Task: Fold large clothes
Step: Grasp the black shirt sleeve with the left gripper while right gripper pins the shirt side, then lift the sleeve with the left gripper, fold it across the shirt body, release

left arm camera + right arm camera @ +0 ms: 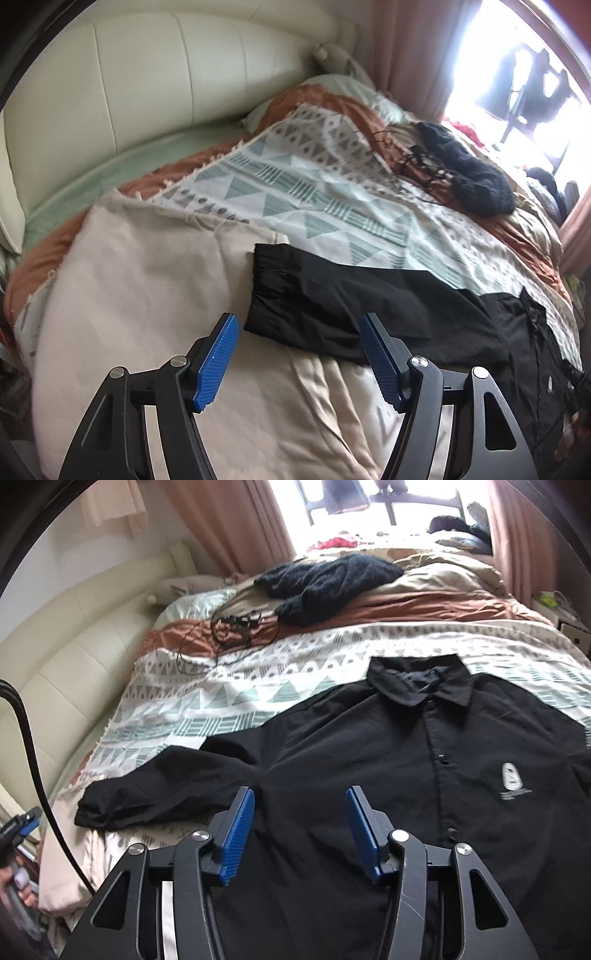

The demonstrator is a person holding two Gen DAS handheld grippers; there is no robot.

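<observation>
black shirt (369, 746): right sleeve cut off at frame edge | chest logo (511, 777): text too small to read

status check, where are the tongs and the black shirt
Left tongs open, above sleeve cuff. Right tongs open over black shirt, spread flat, buttoned, collar away. Nothing on shirt; dark sweater and cables farther up bed.

Each tool (299, 332) (301, 808) has black linkage arms, silver screws and ribbed blue pads (216, 363).
</observation>
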